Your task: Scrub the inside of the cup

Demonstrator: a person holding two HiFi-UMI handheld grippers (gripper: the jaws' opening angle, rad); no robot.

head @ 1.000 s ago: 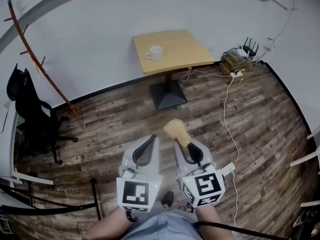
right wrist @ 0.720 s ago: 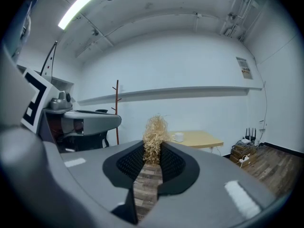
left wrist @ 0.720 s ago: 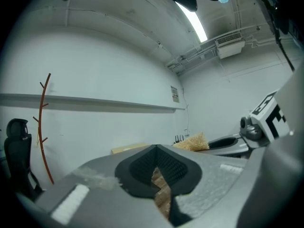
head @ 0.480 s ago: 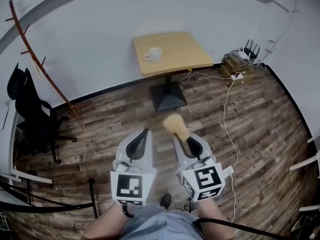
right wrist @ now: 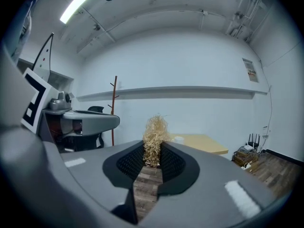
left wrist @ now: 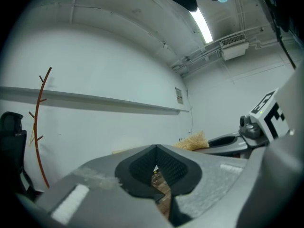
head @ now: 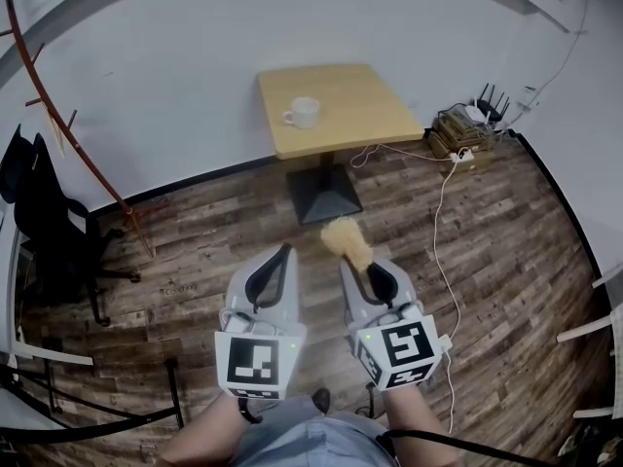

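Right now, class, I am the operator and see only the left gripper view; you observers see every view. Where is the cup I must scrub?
Observer: The cup stands on the small wooden table by the wall, ahead of both grippers.
Operator: What is the pale tuft at my right?
Observer: A straw-coloured scrubber, clamped between the right gripper's jaws.
Operator: Anything on the floor on the way?
Observer: A white cable runs over the wood floor, right of the table's foot.
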